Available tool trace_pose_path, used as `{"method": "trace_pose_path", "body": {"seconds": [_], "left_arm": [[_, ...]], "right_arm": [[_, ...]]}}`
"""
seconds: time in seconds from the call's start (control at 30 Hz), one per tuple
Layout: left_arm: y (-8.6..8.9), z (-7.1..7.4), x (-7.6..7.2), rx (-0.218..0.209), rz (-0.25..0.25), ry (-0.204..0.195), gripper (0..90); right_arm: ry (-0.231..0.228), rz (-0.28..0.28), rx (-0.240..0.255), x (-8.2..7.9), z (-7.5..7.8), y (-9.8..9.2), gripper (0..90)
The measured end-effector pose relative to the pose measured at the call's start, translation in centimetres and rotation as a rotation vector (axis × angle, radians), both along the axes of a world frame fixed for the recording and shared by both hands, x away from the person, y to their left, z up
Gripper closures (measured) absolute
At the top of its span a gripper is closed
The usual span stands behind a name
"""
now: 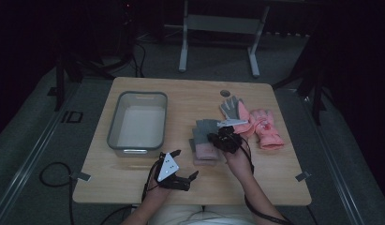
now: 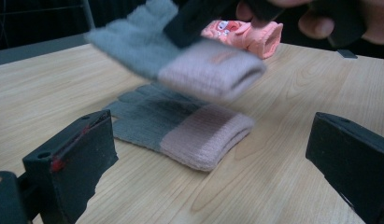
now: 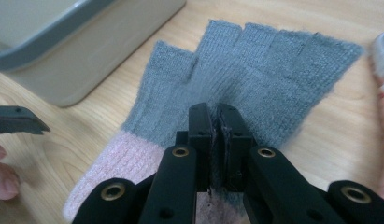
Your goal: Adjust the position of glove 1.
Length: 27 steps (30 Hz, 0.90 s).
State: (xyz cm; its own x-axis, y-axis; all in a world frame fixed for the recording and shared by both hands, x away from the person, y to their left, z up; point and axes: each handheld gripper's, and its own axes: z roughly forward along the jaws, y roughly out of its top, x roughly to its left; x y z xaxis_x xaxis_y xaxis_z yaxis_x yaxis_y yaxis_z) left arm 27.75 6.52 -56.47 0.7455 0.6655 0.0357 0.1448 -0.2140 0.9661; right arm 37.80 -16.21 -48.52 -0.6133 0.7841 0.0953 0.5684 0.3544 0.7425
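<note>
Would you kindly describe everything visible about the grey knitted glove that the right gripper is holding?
The held grey glove is a soft, fuzzy knit with a grey hand, stubby grey fingers and a ribbed pale pink cuff. The right gripper is shut on its palm, pinching a fold of the knit between the black jaws. In the left gripper view it hangs blurred in the air, cuff toward the camera, just above the matching glove that lies flat on the wooden table.

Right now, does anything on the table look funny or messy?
Nothing is spilled or broken. The gloves are just unsorted: one grey-and-pink glove lies flat while its twin hangs pinched in the right claw, and two pink gloves lie crooked, not in the bin.
</note>
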Motion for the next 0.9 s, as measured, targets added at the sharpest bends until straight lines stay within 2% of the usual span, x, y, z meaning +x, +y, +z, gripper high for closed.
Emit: {"method": "trace_pose_path", "body": {"seconds": [0.37,0.57,0.73,0.9], "left_arm": [[0.0,0.0,0.0,0.002,0.0,0.001,1.1],[0.0,0.0,0.0,0.003,0.0,0.0,1.2],[0.0,0.0,0.0,0.007,0.005,-0.001,1.2],[0.0,0.0,0.1,0.003,0.01,0.005,1.2]], "right_arm": [[0.074,-0.005,-0.007,0.4,-3.1,0.5,85.1],[0.075,-0.009,-0.02,0.7,-3.7,0.6,84.8],[0.098,-0.008,-0.022,0.9,-4.6,0.7,84.0],[0.094,-0.002,-0.029,1.0,-5.0,0.7,81.7]]}}
